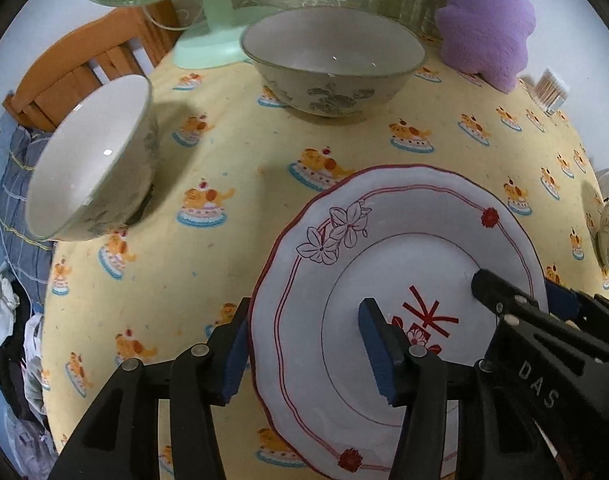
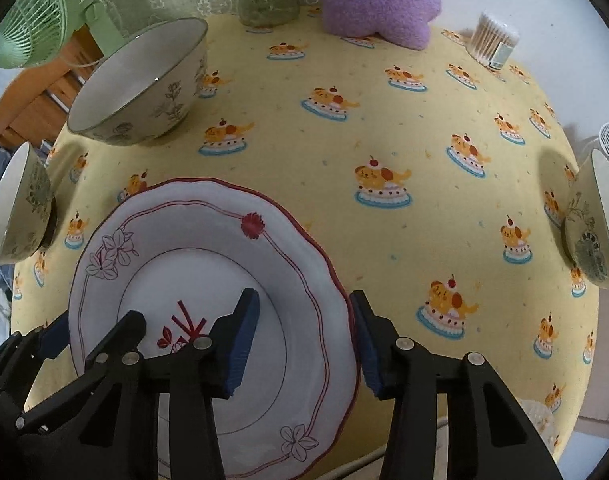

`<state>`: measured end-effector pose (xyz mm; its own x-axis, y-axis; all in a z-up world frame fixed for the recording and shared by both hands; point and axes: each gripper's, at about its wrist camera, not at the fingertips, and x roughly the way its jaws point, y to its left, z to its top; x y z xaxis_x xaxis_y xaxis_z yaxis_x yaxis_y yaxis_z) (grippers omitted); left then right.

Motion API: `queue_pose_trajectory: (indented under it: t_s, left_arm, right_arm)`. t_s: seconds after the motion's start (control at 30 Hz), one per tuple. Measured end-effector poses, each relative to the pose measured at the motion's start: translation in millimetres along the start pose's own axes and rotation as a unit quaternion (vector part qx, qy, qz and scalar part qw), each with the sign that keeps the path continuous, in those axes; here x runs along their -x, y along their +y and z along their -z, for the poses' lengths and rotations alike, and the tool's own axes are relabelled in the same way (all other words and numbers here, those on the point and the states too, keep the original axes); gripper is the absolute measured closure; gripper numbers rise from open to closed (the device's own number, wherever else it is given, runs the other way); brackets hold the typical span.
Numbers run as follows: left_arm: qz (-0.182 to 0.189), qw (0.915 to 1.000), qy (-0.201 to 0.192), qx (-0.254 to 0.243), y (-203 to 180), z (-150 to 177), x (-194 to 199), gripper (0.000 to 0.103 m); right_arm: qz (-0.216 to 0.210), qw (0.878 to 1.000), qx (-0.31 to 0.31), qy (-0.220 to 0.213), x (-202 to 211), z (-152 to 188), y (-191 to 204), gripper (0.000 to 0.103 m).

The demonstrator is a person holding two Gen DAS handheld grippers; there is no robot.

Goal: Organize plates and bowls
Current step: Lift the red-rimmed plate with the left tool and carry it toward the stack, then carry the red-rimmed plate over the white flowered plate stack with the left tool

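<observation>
A: Left gripper (image 1: 304,344) straddles the left rim of the scalloped plate (image 1: 384,216). One blue pad outside the edge, the other over the plate's well. Jaws part-open, gap visible at both pads, no squeeze.

B: Right gripper (image 2: 304,340): same stance on the opposite rim. Inner pad over the plate, outer pad just beside the red edge. Contact there I cannot tell; it looks unclamped.

A: Plate lies flat on the yellow tablecloth (image 1: 224,152), near the front edge, between both tools.

B: Large floral bowl (image 2: 140,84) upright at the back left, near the green fan (image 2: 28,20). Small bowl (image 2: 18,208) at the far left, another small bowl (image 2: 592,224) far right, both well apart from the plate.

A: Purple plush (image 1: 488,20) and cotton swabs (image 2: 492,42) at the back.
</observation>
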<state>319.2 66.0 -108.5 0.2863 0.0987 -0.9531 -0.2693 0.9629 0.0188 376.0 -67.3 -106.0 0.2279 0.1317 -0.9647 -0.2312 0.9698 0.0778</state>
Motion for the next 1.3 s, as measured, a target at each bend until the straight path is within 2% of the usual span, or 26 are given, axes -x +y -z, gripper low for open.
queue_pose_trajectory:
  t_s: [0.33, 0.63, 1.03, 1.3]
  left_arm:
    - [0.003, 0.9998, -0.018, 0.003, 24, 20, 41, 0.05]
    - [0.042, 0.9981, -0.027, -0.036, 18, 51, 78, 0.05]
    - [0.079, 0.9913, -0.033, -0.1, -24, 90, 111, 0.05]
    - [0.082, 0.989, -0.025, -0.121, -68, 109, 115, 0.05]
  right_arm:
    - [0.001, 1.0, 0.007, -0.018, 40, 23, 28, 0.053]
    - [0.03, 0.998, -0.037, -0.039, 89, 73, 26, 0.053]
    - [0.069, 0.991, -0.098, -0.057, 132, 127, -13, 0.053]
    - [0.067, 0.989, -0.121, -0.053, 141, 151, -60, 0.053]
